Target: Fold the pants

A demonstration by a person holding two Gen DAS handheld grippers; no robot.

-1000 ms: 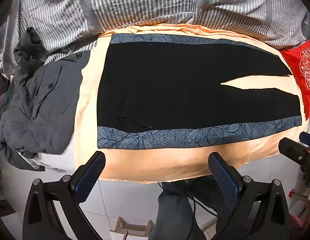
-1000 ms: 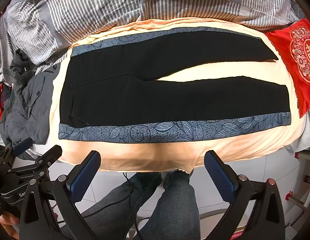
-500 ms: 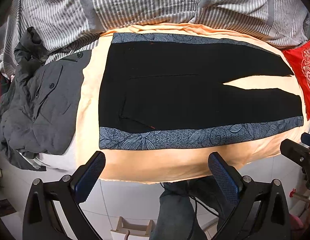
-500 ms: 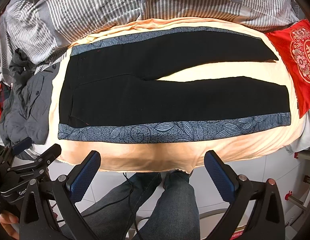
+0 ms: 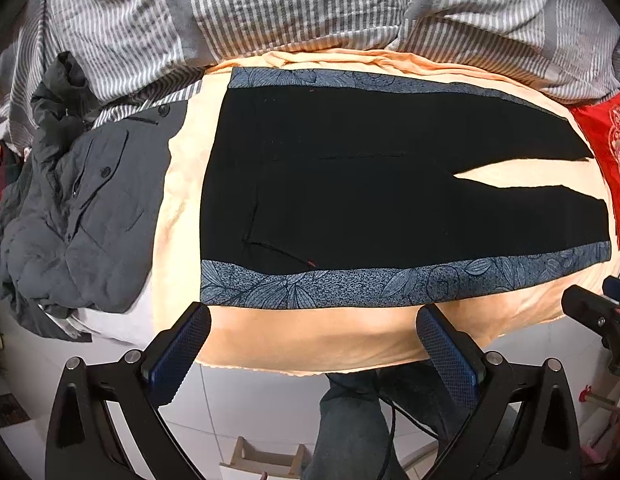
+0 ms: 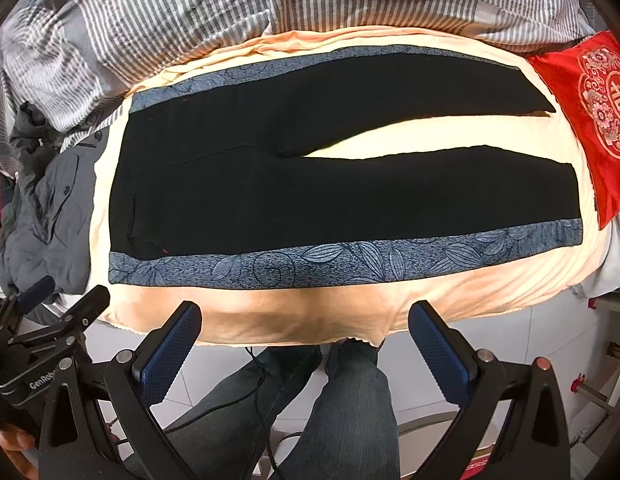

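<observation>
Black pants (image 5: 350,196) with blue leaf-patterned side stripes lie flat on a peach sheet (image 5: 310,340), waistband to the left, legs to the right with a narrow gap between them. They also show in the right wrist view (image 6: 330,200). My left gripper (image 5: 314,350) is open and empty, just off the bed's near edge below the waist end. My right gripper (image 6: 305,344) is open and empty, near the same edge below the middle of the pants.
A grey jacket (image 5: 81,208) is heaped at the left of the bed. A striped duvet (image 5: 310,4) lies behind. A red cushion (image 6: 590,112) sits at the right by the leg ends. The person's jeans-clad legs (image 6: 350,412) stand on white tile below.
The left view has crept slightly forward and right toward the bed. The right gripper has barely moved. Both jaws stay open.
</observation>
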